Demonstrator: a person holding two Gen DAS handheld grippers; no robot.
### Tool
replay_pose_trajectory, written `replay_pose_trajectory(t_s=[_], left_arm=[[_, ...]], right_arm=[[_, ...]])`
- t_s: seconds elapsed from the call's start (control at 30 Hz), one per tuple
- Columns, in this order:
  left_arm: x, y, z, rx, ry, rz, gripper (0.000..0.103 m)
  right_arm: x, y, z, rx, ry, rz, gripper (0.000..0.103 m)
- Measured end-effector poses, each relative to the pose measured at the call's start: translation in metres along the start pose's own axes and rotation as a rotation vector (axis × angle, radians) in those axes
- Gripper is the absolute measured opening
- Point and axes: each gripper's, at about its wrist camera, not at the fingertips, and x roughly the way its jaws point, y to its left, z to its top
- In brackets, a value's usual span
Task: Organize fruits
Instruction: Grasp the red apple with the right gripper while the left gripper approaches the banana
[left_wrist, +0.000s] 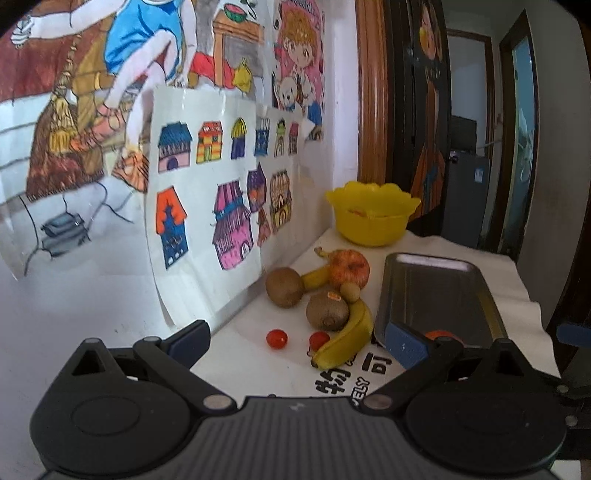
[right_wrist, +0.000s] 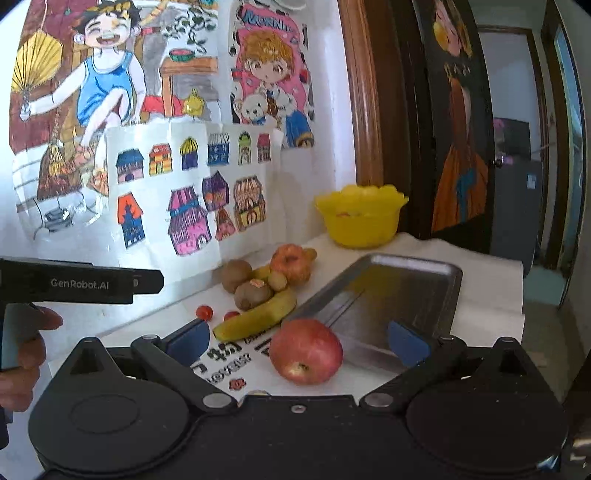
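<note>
A pile of fruit lies by the wall: two kiwis (left_wrist: 327, 309), a banana (left_wrist: 347, 341), a far apple (left_wrist: 349, 267), a small kiwi and two cherry tomatoes (left_wrist: 277, 338). A metal tray (left_wrist: 439, 295) lies to their right, and a yellow bowl (left_wrist: 371, 214) stands behind it. My left gripper (left_wrist: 299, 343) is open and empty, above the table before the pile. My right gripper (right_wrist: 299, 341) is open, with a red apple (right_wrist: 306, 350) on the table between its fingers at the tray's near corner (right_wrist: 388, 295). The pile also shows in the right wrist view (right_wrist: 255, 291).
A white cloth with black printed characters (left_wrist: 343, 376) covers the table. Children's drawings (left_wrist: 207, 177) hang on the wall at left. A dark door and wooden frame (left_wrist: 413, 110) stand behind the bowl. The left gripper's body (right_wrist: 74, 282) and a hand show at the right view's left edge.
</note>
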Motion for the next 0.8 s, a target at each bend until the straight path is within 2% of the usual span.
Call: replay_pose_trajectory(t_s=[0.23,0.47,0.8], left_arm=[[0.007,-0.005,-0.004,0.012,0.02,-0.003,0.103],[0.006,-0.01,0.0,-0.013,0.006,-0.023,0.103],[0.011,-0.012,-0.002,0.028,0.006,-0.02,0.103]], right_arm=[[0.003,-0.003,-0.005,0.011,0.016,0.013,0.102],[0.001,-0.005,-0.006,0.014,0.019,0.014,0.102],[0.005,-0.005,-0.01,-0.023,0.038,0.035,0.102]])
